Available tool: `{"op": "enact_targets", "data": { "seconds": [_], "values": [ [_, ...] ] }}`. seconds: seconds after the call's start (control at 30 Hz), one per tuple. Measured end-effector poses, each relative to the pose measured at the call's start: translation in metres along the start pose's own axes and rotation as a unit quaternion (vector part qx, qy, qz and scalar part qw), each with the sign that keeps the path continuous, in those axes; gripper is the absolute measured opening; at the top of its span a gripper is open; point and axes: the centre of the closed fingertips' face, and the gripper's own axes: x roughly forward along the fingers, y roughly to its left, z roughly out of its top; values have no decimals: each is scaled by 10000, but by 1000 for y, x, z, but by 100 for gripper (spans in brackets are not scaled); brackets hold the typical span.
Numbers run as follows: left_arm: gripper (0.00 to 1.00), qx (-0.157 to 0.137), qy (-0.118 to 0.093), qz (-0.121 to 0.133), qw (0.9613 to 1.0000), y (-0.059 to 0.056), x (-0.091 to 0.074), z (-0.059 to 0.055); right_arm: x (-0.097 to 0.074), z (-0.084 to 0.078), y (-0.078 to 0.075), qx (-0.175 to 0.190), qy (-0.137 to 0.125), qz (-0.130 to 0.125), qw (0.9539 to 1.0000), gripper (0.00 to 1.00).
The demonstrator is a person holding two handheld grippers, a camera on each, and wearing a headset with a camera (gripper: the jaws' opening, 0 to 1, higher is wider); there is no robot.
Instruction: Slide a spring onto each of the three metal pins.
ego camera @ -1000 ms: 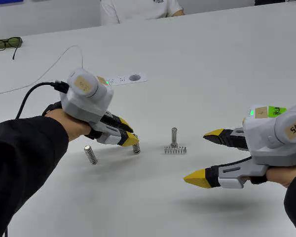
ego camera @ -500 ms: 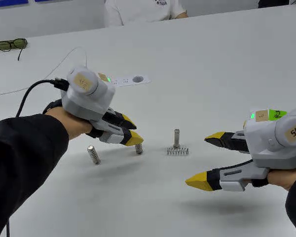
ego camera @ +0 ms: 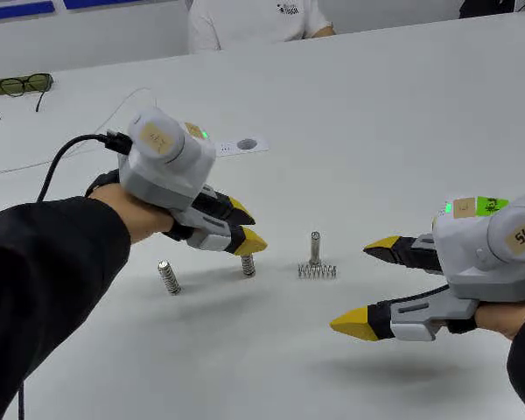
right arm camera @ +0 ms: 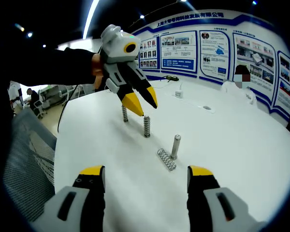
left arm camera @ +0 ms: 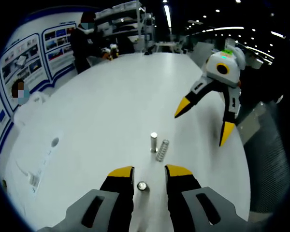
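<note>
Head view lays out the white tabletop, with a person in a white shirt seated at its far edge. The left claw has risen a little off the middle pin, which now stands free with a spring wound round it. Its jaws are narrowly parted and pinch nothing, so that pin looks finished. The right claw hangs spread wide and empty, pointing at the work from the right, much as it did a moment ago. Dark glasses and a socket strip lie well back, out of the way. The left pin also wears a spring. The bare pin stands upright with the last spring lying flat just beside its foot. Threading that one seems the only step left, and nothing blocks the right claw's path to it.
</note>
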Motion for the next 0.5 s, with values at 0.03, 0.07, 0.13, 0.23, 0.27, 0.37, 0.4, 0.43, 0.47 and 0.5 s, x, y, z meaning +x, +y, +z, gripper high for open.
{"op": "enact_targets", "data": {
  "seconds": [0.03, 0.07, 0.13, 0.23, 0.27, 0.37, 0.4, 0.43, 0.47, 0.5],
  "values": [
    [26, 11, 7, -9, 10000, -1, 1, 1, 0, 0, 0, 0, -6, -3, 10000, 70],
    [26, 33, 17, -25, 10000, -2, 2, 2, 0, 1, 0, 0, -15, -9, 10000, 70],
    [26, 64, 34, -48, 10000, -3, 5, 3, -1, 1, -1, 2, -23, -18, 10000, 70],
    [26, 135, 73, -93, 9998, -6, 9, 4, -1, 2, -2, 6, -41, -33, 10000, 70],
    [26, 156, 83, -103, 9998, -6, 10, 5, -2, 2, -2, 5, -43, -36, 10000, 70],
    [26, 217, 147, -147, 9995, -8, 14, 4, -2, 3, -2, 9, -51, -42, 10000, 70],
    [26, 248, 199, -164, 9994, -9, 16, 3, -2, 3, -2, 9, -53, -44, 10000, 70],
    [25, 281, 225, -178, 9992, -9, 18, 3, -2, 3, -3, 8, -52, -46, 10000, 70],
    [25, 308, 256, -189, 9990, -10, 19, 3, -2, 3, -3, 11, -53, -47, 10000, 70],
    [25, 350, 285, -207, 9988, -12, 21, 3, -2, 3, -3, 14, -56, -50, 10000, 70]
  ]
}}
